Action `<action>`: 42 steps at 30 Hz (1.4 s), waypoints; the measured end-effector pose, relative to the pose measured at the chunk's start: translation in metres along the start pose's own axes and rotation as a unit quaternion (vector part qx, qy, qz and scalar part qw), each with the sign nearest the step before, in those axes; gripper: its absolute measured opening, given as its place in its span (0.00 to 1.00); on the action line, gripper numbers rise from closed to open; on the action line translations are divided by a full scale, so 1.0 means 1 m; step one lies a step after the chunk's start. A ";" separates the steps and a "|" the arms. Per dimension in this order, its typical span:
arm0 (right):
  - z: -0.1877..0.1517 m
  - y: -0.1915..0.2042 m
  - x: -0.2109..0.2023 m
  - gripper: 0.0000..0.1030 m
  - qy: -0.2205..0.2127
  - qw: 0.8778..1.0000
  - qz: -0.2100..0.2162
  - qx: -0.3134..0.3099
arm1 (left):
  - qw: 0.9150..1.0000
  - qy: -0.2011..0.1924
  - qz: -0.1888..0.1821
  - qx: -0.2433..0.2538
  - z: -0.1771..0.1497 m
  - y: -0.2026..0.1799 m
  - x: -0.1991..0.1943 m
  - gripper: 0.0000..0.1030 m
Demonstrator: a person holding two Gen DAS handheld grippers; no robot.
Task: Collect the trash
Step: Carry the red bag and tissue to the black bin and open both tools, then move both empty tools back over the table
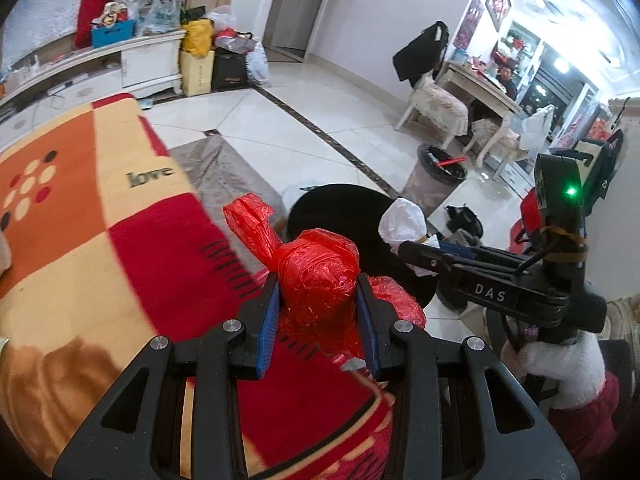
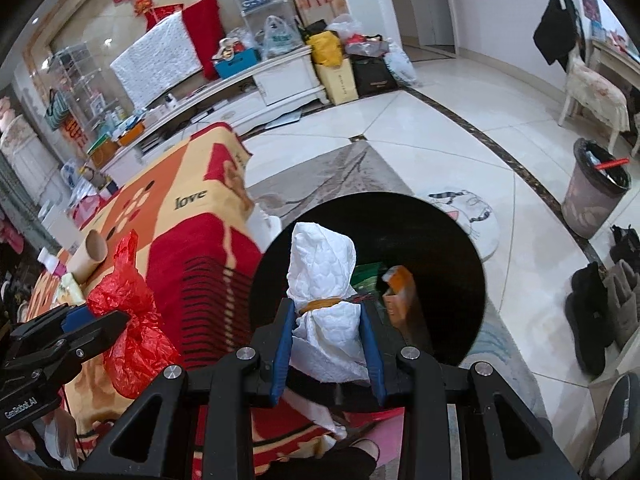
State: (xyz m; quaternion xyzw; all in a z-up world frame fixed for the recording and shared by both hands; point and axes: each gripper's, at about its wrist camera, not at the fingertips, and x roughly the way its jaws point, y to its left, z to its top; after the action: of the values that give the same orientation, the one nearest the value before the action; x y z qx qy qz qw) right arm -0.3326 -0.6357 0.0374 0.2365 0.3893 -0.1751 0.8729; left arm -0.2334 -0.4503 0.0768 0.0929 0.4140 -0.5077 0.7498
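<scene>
We've got both grippers loaded, both near the black bin (image 2: 440, 248) that sits on the floor at the corner of the blanket-covered table (image 1: 80, 216).

Left gripper (image 1: 318, 300): blue pads (image 1: 269, 316) pinching a crumpled red plastic bag (image 1: 316, 276) from both sides, bag bulging up above the fingertips. From the right wrist view the same red bag (image 2: 128, 320) hangs over the table edge, just left of the bin, so it's not over the bin opening.

Right gripper (image 2: 329, 316): fingers clamped on a wad of white tissue (image 2: 320, 264), with a brownish band across it at pad height. The wad sits over the bin's left part in the right wrist view. In the left wrist view the right gripper (image 1: 412, 252) comes in from the right, tissue (image 1: 400, 224) showing at its tip against the bin's rim (image 1: 340, 196).

Inside the bin: an orange box (image 2: 400, 292) and something green (image 2: 366, 276), can't tell what.

A cardboard tube (image 2: 90, 256) lies on the table, well left of the bin. A second, grey bin (image 2: 592, 196) with a red stick in it stands on the tiles, well right of the black one. Shoes (image 2: 600, 312) to the black bin's right, near the frame edge.
</scene>
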 end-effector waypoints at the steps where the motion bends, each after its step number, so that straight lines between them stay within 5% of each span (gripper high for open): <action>1: 0.001 -0.001 0.001 0.30 -0.001 1.000 -0.004 0.002 | 1.000 0.002 -0.003 -0.001 0.002 -0.002 0.004 0.32; 4: 0.009 -0.013 0.001 0.31 -0.003 1.000 -0.017 0.012 | 1.000 0.004 -0.008 -0.005 0.010 -0.007 0.017 0.33; 7: 0.016 -0.025 0.002 0.47 -0.004 0.999 -0.030 0.023 | 1.000 0.002 -0.019 -0.007 0.017 -0.010 0.029 0.35; 12: 0.019 -0.032 0.002 0.48 -0.010 0.999 -0.028 0.041 | 1.000 0.013 -0.027 -0.001 0.019 -0.017 0.048 0.51; 19: 0.013 -0.032 0.002 0.49 -0.004 0.999 -0.024 0.037 | 1.000 0.023 -0.021 0.001 0.009 -0.014 0.048 0.52; 42: -0.009 0.050 0.019 0.50 0.026 0.998 0.050 -0.008 | 0.995 -0.020 0.087 -0.048 -0.031 0.039 -0.023 0.52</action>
State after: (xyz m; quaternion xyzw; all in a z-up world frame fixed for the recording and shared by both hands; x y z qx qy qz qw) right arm -0.3017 -0.5919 0.0317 0.2532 0.4007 -0.1223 0.8720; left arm -0.2201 -0.3990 0.0621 0.0829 0.4131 -0.4218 0.8028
